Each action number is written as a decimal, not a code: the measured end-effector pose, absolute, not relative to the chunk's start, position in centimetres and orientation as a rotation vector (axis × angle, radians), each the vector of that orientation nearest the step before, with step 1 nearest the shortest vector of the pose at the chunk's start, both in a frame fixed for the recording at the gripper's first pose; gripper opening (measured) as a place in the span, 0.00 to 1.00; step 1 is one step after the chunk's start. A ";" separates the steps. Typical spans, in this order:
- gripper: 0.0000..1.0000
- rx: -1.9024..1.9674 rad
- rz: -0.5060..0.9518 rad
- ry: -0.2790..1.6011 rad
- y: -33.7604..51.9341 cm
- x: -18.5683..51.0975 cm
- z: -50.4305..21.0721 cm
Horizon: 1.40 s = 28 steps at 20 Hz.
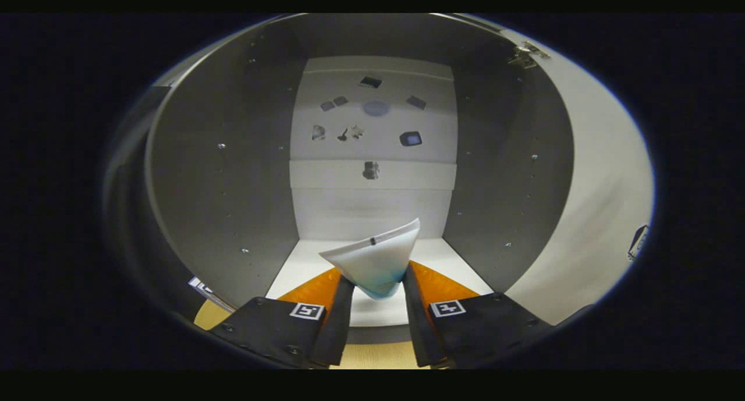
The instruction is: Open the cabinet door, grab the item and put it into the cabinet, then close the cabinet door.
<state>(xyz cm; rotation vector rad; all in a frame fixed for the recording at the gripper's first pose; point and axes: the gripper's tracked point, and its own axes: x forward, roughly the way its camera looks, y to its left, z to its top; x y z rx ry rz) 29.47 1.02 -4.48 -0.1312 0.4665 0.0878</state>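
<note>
Nearest, we list the claw [377, 290], clenched on a white cup [375, 260] with a blue-tinted base, tilted, both fingers [337, 322] pressing its sides. Beyond, the open cabinet [221, 174]: the cup hangs above its white floor. Farthest, the back panel [372, 127], with small dark stickers scattered across it.

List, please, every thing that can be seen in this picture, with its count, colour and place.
Cabinet: one, grey side walls, white back and floor, open ahead of the fingers.
Cabinet door: one, white, swung open beside the right wall.
Hinge: one, metal, at the door's top.
Small stickers: about nine, dark or grey, on the back wall.
Item: one, white cone-like thing with a blue tip, between the fingers, above the cabinet floor.
Gripper: one, black fingers with orange parts, both pressing on the item.
</note>
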 end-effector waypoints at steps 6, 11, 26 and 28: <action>0.52 -0.103 0.110 0.648 1.5 32.2 -10.3; 0.53 -0.096 0.126 0.693 1.9 32.3 -11.9; 0.99 -0.075 0.143 0.489 1.6 28.7 -7.5; 1.00 -0.054 0.145 0.451 1.3 26.9 -5.9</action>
